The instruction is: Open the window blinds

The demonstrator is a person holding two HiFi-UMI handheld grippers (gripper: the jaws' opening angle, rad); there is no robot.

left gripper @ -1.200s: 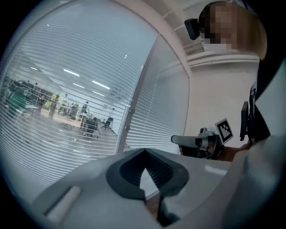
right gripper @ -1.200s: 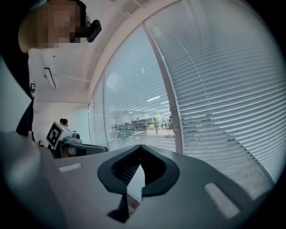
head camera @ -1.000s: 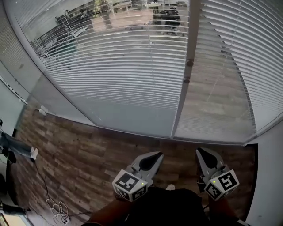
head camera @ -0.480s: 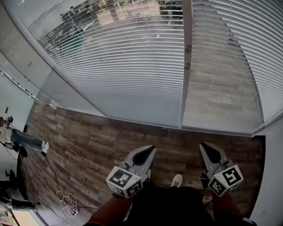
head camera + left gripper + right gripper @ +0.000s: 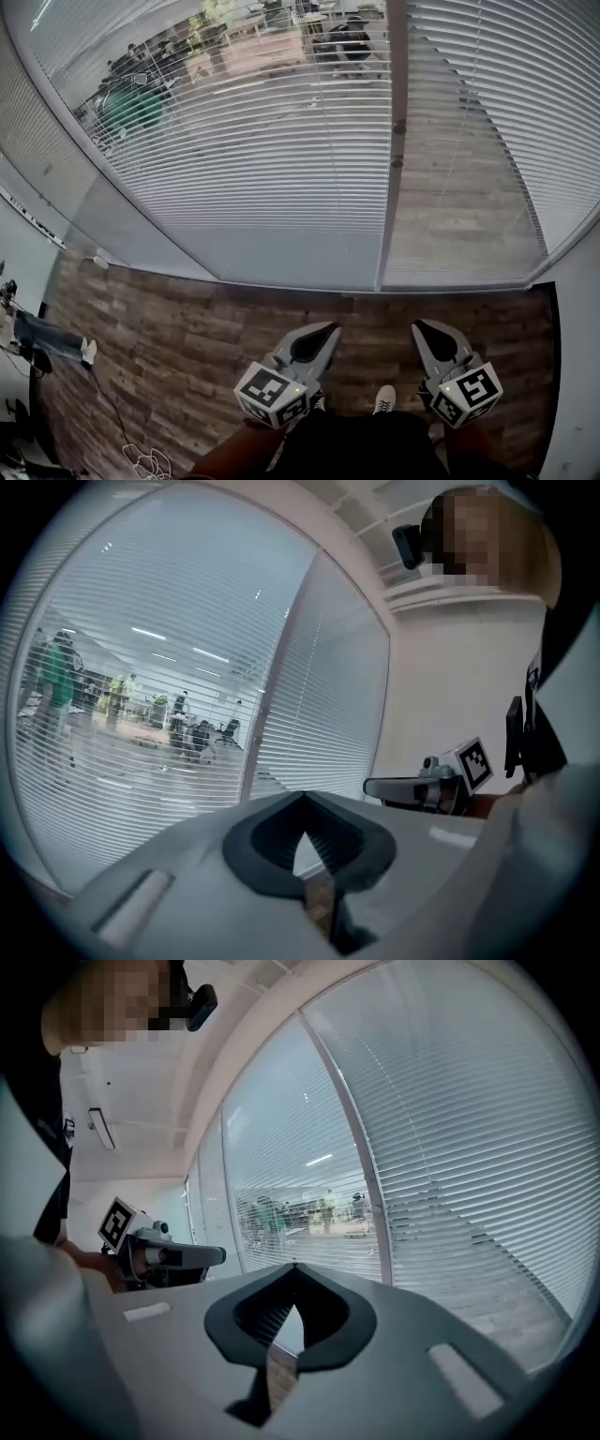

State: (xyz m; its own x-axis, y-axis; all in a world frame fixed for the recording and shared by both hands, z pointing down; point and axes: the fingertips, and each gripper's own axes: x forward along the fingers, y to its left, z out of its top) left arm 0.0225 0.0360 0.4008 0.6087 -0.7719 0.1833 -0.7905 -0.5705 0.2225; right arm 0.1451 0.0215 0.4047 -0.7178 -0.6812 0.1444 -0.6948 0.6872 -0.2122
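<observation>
Left gripper (image 5: 328, 330) and right gripper (image 5: 421, 327), jaws together, hover low, seemingly level, facing blinds (image 5: 281, 141).

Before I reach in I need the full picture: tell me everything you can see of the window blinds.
The window blinds are white horizontal slats in two panels split by a vertical frame post. They hang lowered, slats angled enough that an office shows through. A thin line, perhaps a cord, crosses the right panel. Neither the left claw nor the right claw touches them.
</observation>
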